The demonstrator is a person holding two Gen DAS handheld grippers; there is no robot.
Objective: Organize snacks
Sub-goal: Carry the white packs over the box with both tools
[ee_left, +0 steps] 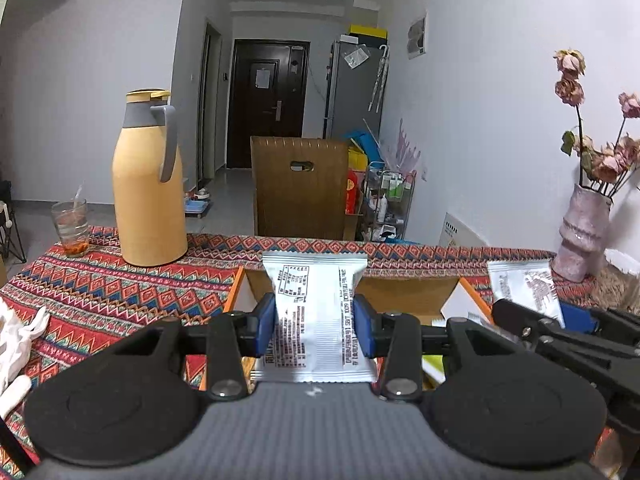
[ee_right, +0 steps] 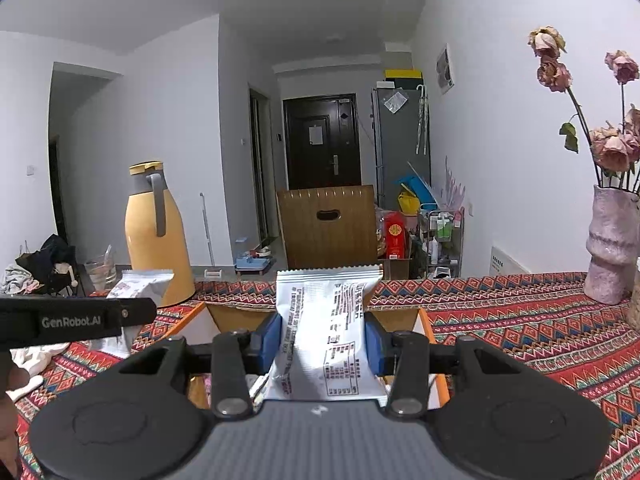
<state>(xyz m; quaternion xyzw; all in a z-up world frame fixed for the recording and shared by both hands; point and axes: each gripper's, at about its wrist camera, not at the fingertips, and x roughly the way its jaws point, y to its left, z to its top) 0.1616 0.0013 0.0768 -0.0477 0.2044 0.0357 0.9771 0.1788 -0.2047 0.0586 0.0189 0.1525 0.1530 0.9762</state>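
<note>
My left gripper [ee_left: 315,326] is shut on a white snack packet [ee_left: 316,304] printed with dark text, its blue pads pressing both sides. The packet stands upright above an open cardboard box [ee_left: 408,290] with orange-edged flaps. My right gripper [ee_right: 322,344] is shut on a second white snack packet [ee_right: 326,320], also upright over the same box [ee_right: 236,312]. In the left wrist view the right gripper [ee_left: 568,316] shows at the right edge with its packet [ee_left: 524,284]. In the right wrist view the left gripper's black finger [ee_right: 76,318] and its packet [ee_right: 140,284] show at the left.
A yellow thermos jug [ee_left: 150,184] and a drinking glass [ee_left: 71,228] stand at the far left of the patterned tablecloth [ee_left: 100,288]. A pink vase of dried roses [ee_left: 582,232] stands far right. A brown chair back [ee_left: 300,184] rises behind the table. White cloth [ee_left: 16,344] lies left.
</note>
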